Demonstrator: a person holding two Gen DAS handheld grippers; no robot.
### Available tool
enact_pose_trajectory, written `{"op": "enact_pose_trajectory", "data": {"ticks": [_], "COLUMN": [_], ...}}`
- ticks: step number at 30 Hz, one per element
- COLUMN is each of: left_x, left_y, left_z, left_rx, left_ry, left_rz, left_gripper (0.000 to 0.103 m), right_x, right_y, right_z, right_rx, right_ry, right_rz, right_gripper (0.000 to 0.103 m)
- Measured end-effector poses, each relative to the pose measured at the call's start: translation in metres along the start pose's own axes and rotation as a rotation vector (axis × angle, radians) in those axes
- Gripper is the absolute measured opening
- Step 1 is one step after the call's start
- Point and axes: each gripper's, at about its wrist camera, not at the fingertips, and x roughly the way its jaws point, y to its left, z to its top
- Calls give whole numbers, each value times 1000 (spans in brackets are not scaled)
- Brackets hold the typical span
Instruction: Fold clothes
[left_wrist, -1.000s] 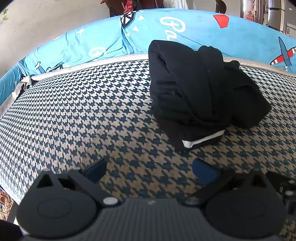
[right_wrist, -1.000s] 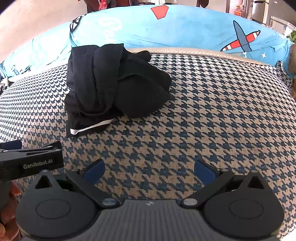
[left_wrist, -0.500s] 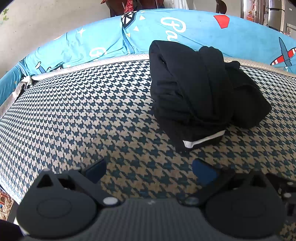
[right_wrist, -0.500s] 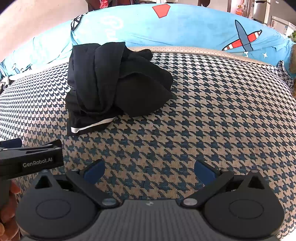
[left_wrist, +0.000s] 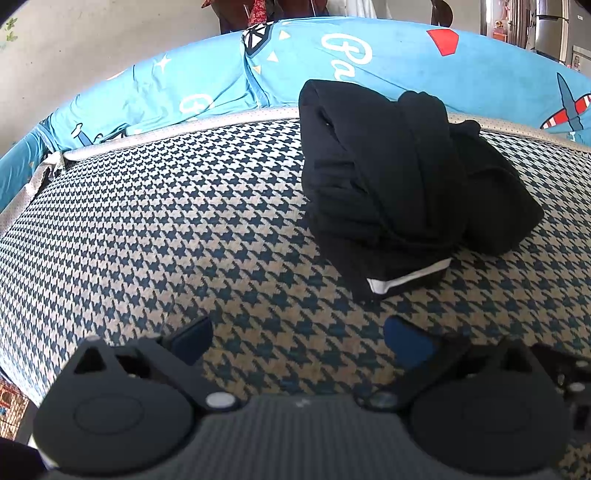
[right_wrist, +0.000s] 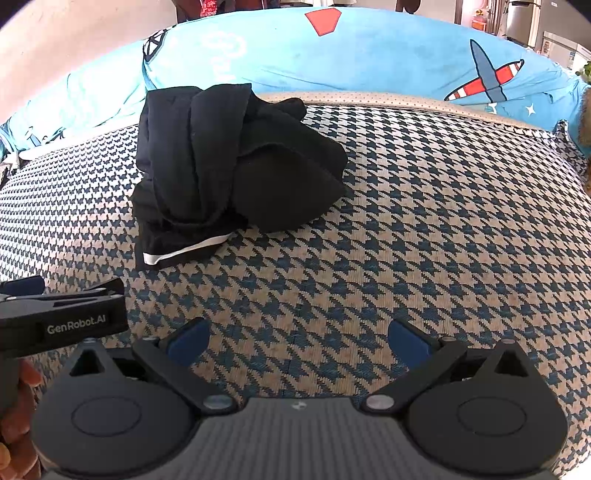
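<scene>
Left gripper (left_wrist: 297, 338) hovered with blue-padded fingers spread wide, empty, above the blue-and-tan houndstooth woven surface (left_wrist: 155, 236). Right gripper (right_wrist: 297, 338) likewise wide and empty. Crumpled black garment with a white trim strip (left_wrist: 399, 184) lay bunched ahead, apart from both, near the blue printed cushion (left_wrist: 221, 81).

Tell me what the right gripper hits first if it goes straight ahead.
Probably only the checked cover: the open right gripper points past the black garment, which lies off to its left. Farther on is the blue bedding; depth is hard to judge.
</scene>
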Motion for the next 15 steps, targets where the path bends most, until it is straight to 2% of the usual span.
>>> {"op": "enact_pose_trajectory", "data": {"ticks": [15], "left_x": [1], "left_y": [0], "left_z": [-1], "left_rx": [5], "left_ry": [1], "left_rz": [2], "left_gripper": [103], "right_x": [-1], "right_y": [0], "right_z": [0], "right_rx": [2], "right_ry": [-1], "right_rz": [5], "right_gripper": [103]}}
